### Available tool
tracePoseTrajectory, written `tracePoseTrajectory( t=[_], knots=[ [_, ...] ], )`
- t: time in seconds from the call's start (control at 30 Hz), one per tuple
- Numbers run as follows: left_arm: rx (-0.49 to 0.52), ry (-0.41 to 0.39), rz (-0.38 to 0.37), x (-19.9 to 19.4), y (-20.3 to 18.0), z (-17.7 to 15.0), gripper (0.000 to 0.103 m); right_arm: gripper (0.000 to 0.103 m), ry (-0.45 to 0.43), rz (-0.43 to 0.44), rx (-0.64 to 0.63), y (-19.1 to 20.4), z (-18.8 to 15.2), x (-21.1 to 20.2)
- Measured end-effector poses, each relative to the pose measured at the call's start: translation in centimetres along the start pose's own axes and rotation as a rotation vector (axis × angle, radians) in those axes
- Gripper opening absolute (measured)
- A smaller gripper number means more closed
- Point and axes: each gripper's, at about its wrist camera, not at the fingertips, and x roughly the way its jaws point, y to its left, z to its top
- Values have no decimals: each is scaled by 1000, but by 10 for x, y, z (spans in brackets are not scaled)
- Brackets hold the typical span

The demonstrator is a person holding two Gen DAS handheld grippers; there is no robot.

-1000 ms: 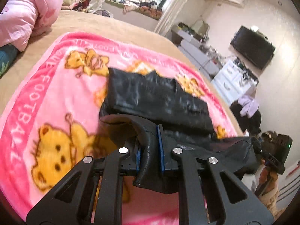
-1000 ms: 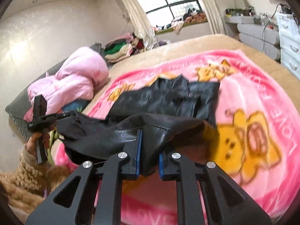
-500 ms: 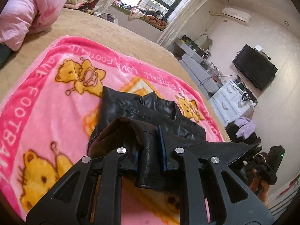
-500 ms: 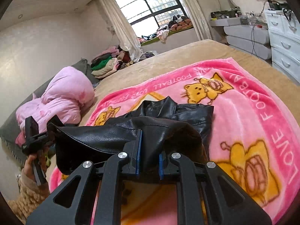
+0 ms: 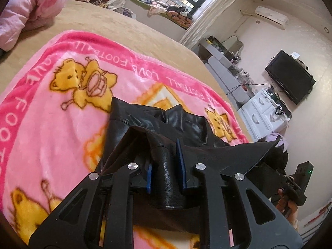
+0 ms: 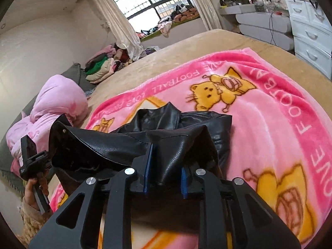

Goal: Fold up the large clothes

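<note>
**Both tools at the jacket hem over the blanket**

The left tool [image 5: 166, 170] had a fold of the black jacket [image 5: 166, 124] between its blue pads [image 5: 180, 164]. Its jaws stood a little apart, and whether the pads still pressed on the leather I could not tell. The right tool [image 6: 164, 172] also had a bunched fold of the jacket [image 6: 186, 124] between its pads [image 6: 147, 170]; its jaws were opening, with a visible gap beside the leather on the right pad's side.

Ahead of both tools the rest of the jacket lay on the pink blanket [image 5: 62, 124], collar pointing away, while the hem stretched between the two tools, raised off the blanket. The blanket was spread on a tan bed [image 5: 124, 33]. In the left view the other tool and the hand [image 5: 287, 203] holding it showed to the right; in the right view the left hand [image 6: 33, 188] showed to the left. A pink quilt [image 6: 54, 108] sat on the bed, far to the left of the right tool.
</note>
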Motion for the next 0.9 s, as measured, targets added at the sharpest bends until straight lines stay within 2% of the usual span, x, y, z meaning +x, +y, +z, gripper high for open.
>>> tracePoseTrajectory(
  t=[0.27, 0.43, 0.77, 0.9],
  knots=[
    [1, 30, 16, 26, 9, 11, 13, 23, 35, -54, 18, -16, 3, 32],
    [-15, 33, 3, 32, 14, 12, 17, 26, 43, -61, 41, -22, 3, 42],
    [-4, 10, -4, 23, 11, 16, 20, 33, 23, -60, 34, -21, 2, 40],
    [1, -1, -17, 19, 9, 19, 22, 40, 9, -66, 19, -19, 3, 36]
  ],
)
